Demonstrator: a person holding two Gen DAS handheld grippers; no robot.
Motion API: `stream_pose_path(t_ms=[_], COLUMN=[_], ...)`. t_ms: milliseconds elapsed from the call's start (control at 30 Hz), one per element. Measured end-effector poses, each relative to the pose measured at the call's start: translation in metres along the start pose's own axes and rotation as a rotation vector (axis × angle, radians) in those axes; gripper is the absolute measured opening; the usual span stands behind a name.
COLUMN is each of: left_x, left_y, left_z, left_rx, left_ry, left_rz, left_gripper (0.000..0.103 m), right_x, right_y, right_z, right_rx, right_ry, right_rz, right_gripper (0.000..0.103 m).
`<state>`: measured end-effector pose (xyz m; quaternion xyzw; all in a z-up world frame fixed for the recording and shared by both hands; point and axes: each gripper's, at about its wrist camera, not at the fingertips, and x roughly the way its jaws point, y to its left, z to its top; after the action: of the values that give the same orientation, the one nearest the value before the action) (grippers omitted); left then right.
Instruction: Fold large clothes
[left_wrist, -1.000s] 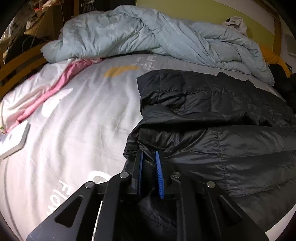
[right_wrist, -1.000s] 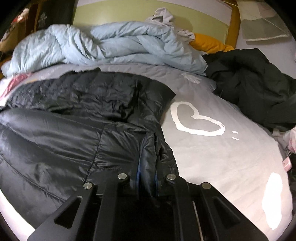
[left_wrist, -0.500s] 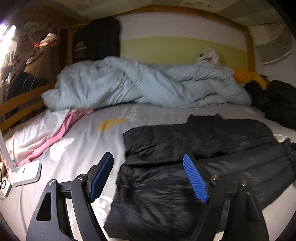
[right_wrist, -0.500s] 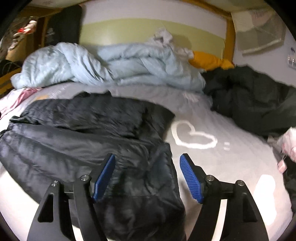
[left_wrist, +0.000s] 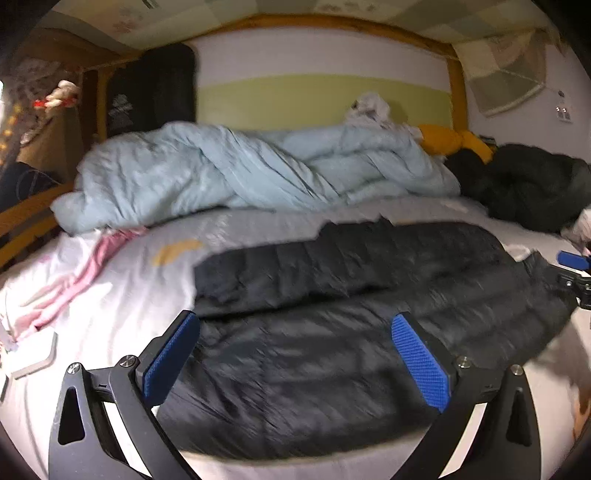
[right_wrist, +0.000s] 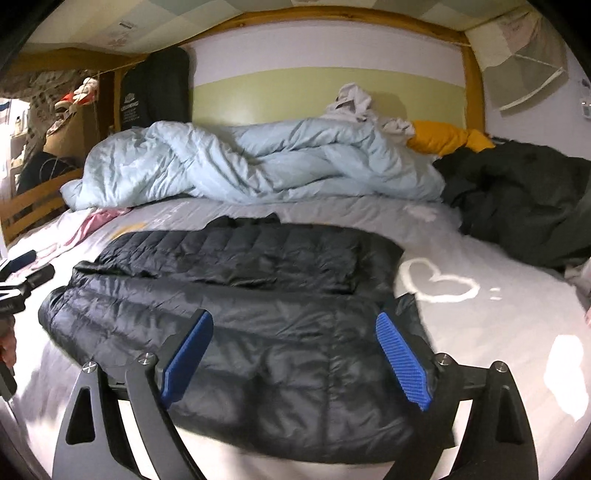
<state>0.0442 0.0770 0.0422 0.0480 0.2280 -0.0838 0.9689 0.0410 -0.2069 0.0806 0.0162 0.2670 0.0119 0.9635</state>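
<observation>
A black quilted puffer jacket lies folded flat across the grey bed sheet, its upper layer doubled over the lower one. My left gripper hovers above its near left part. Its jaws are still opening, and the blue pads stand far apart and touch nothing. In the right wrist view the same jacket spreads under my right gripper. Those jaws are opening too, and the pads stay clear of the fabric. A blue pad of the right gripper pokes in at the left view's right edge.
A crumpled light blue duvet fills the head of the bed. A dark coat is heaped at the right, with a yellow garment behind it. Pink cloth and a white device lie at the left. A wooden bed frame rises behind.
Both grippers let go of the jacket's near edge, opened wide, and pulled back and up. The jacket now lies loose on the bed, farther from both cameras.
</observation>
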Motion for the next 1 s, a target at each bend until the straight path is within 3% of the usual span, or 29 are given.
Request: stream_pose_path(t_ms=[200, 400, 500, 700, 1000], left_x=[0.015, 0.002, 0.007, 0.020, 0.034], left_y=[-0.021, -0.061, -0.071, -0.072, -0.066], left_z=[-0.034, -0.053, -0.063, -0.072, -0.077], left_rx=[-0.006, 0.176, 0.231, 0.258, 0.257], left_ry=[0.138, 0.099, 0.124, 0.175, 0.210], left_rz=[-0.039, -0.033, -0.010, 0.031, 0.105], left_gripper=[0.103, 0.103, 0.103, 0.103, 0.103], right_x=[0.015, 0.016, 0.019, 0.026, 0.031], right_y=[0.014, 0.028, 0.040, 0.074, 0.061], right_z=[-0.025, -0.044, -0.052, -0.072, -0.074], right_rx=[-0.005, -0.062, -0.140, -0.392, -0.361], right_ry=[0.104, 0.162, 0.213, 0.257, 0.260], right_rz=[0.004, 0.023, 0.031, -0.035, -0.130], right_gripper=[0.092, 0.092, 0.092, 0.092, 0.092])
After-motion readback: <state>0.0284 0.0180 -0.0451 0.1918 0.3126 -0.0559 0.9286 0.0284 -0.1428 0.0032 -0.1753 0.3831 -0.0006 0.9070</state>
